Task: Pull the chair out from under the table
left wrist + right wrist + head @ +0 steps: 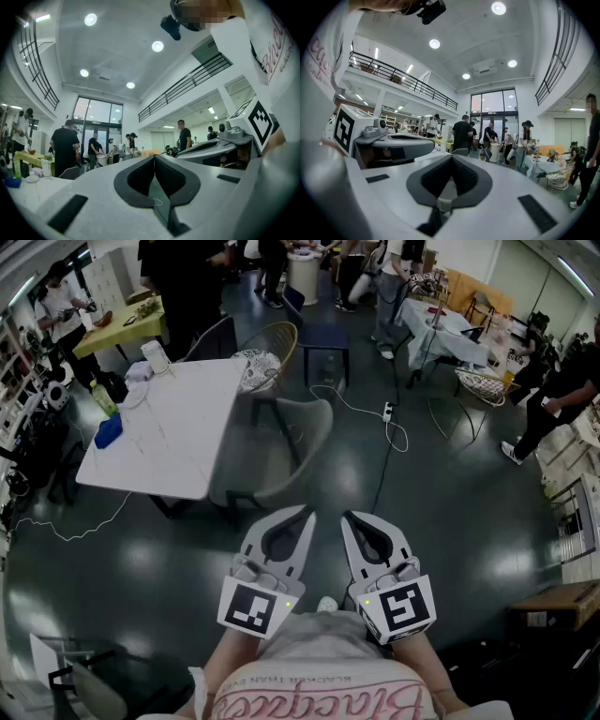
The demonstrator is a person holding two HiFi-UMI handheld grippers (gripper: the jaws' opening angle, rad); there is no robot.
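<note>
Left claw (302, 517) and right claw (352, 519) closed together, empty; chair (281, 463) at 12 o'clock. Advise opening, clamping backrest (306, 427), drawing steadily toward 6

Large open lab hall: mezzanine railing (403, 77), worktables (178, 427), people (187, 277), floor cables (356, 409).

LIGHT: head view dim, white table (187, 437) brightest patch | SRC: round ceiling downlights (158, 46) overhead + daylit glass wall (96, 112) beyond table | GLARE: soft blotches on glossy floor (441, 512) right of & below table (dark sheen) | DIST: heavy fisheye, black vignette at corners | FOCUS: bg fairly sharp, nearest foregrnd soft
</note>
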